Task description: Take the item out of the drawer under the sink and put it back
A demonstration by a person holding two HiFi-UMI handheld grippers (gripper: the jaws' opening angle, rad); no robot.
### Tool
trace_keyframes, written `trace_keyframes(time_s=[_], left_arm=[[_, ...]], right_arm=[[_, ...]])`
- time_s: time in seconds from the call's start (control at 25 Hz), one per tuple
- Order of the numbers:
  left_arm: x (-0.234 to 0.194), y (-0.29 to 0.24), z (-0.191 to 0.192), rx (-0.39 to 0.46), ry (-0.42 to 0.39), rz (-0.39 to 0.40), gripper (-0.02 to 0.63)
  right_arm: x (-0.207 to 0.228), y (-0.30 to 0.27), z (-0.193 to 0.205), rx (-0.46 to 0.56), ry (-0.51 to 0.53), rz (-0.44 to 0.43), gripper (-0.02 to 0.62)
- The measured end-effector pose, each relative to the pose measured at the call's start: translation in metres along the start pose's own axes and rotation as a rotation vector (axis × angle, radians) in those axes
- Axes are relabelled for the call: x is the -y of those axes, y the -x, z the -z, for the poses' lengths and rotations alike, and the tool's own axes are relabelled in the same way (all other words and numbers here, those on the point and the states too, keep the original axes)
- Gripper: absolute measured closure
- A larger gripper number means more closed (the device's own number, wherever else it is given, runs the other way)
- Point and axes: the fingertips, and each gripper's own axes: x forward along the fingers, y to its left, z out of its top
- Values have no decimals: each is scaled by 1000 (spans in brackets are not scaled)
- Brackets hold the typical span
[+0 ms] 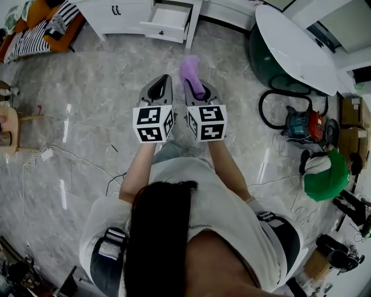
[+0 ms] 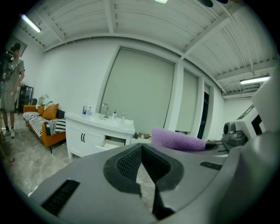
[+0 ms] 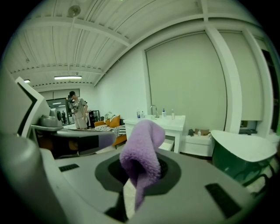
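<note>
A purple fluffy cloth [image 1: 190, 69] sticks up out of my right gripper [image 1: 195, 87], whose jaws are shut on it. In the right gripper view the cloth [image 3: 142, 153] folds over between the dark pads and hides the fingertips. My left gripper [image 1: 164, 81] is held beside it on the left, its jaws shut with nothing between them [image 2: 141, 148]; the cloth [image 2: 177, 139] shows just to its right. Both are held over the floor, some way short of the white sink cabinet [image 1: 124, 14], whose drawer [image 1: 168, 20] stands pulled out. That drawer [image 3: 168, 143] also shows under the basin.
A white and green bathtub [image 1: 293, 43] stands at the right, with a vacuum cleaner [image 1: 301, 125] and hose beside it. An orange sofa [image 1: 40, 29] with striped cushions is at the far left. A cable [image 1: 75, 156] lies on the marble floor. A person [image 3: 78, 111] stands far off.
</note>
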Motion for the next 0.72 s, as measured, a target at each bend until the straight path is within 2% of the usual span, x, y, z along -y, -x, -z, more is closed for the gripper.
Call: trace_keyframes(time_s=[0.44, 0.72], left_arm=[[-45, -35, -12, -18, 3, 29, 603], [-59, -49, -18, -22, 3, 43, 603]], right_arm=[[-8, -53, -14, -13, -15, 26, 543], [-4, -70, -20, -16, -22, 44, 542]])
